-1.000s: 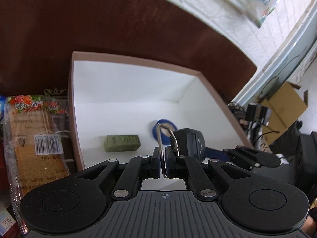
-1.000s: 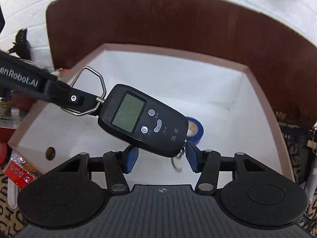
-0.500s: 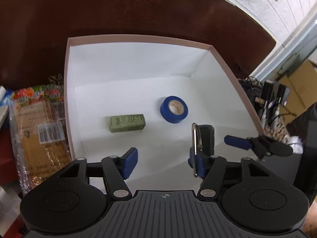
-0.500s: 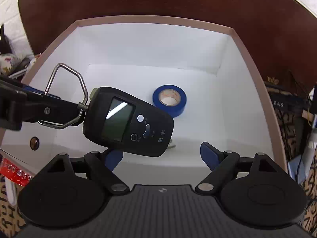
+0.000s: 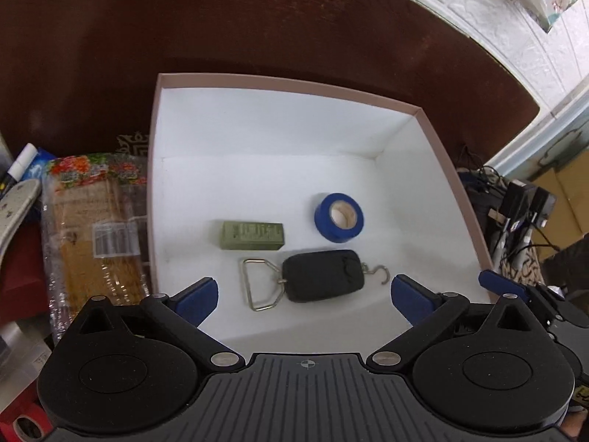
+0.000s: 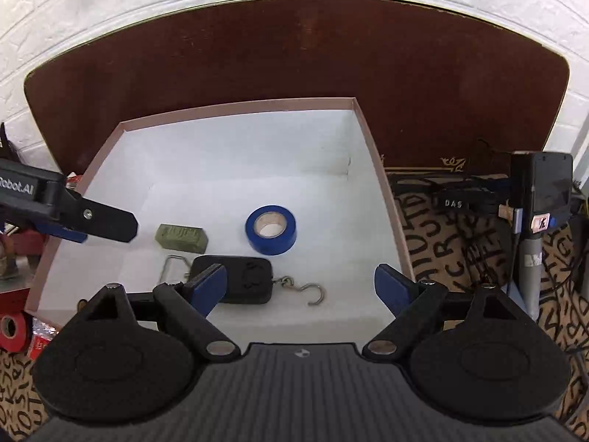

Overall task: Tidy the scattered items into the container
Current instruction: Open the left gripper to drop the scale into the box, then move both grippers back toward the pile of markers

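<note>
Lying face down on the box (image 5: 456,180) floor, the scale (image 5: 322,276) is seen at 6 o'clock of the tape (image 5: 338,216); both tools (image 5: 303,293) (image 6: 300,286) are held wide apart, empty.

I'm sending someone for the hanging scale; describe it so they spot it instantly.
Look in the white box with pink rim on the dark brown table. Near the front lies the black plastic hanging scale, below the blue tape roll and olive-green bar. Only it has a wire handle and hook.

Left gripper (image 5: 303,291) fingers spread wide (empty); right gripper (image 6: 300,285) likewise.
</note>
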Action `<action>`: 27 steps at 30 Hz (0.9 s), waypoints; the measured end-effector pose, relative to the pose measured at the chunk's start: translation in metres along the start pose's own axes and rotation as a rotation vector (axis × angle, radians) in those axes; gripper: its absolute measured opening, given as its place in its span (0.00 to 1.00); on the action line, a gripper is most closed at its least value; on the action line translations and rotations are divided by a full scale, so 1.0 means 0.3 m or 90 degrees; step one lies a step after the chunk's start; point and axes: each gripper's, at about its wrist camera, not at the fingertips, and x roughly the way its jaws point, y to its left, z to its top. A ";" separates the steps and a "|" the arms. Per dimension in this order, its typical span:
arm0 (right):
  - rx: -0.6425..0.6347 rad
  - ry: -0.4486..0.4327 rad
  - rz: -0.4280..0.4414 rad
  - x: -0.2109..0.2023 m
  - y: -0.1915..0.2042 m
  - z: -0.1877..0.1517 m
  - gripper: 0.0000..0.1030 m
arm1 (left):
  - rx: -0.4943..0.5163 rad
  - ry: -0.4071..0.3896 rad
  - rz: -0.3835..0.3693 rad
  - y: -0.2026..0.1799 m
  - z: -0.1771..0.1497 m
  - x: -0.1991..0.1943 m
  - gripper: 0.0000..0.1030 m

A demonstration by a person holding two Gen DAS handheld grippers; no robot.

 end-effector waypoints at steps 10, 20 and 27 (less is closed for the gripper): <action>-0.017 -0.009 0.040 -0.059 0.082 -0.050 0.89 | 0.024 -0.053 -0.023 0.031 -0.120 -0.158 1.00; -0.060 -0.149 0.100 -0.311 0.312 -0.185 0.99 | 0.073 -0.184 -0.046 0.094 -0.451 -0.455 1.00; -0.122 -0.260 0.142 -0.424 0.503 -0.444 0.99 | 0.017 -0.246 -0.025 0.287 -0.796 -0.551 1.00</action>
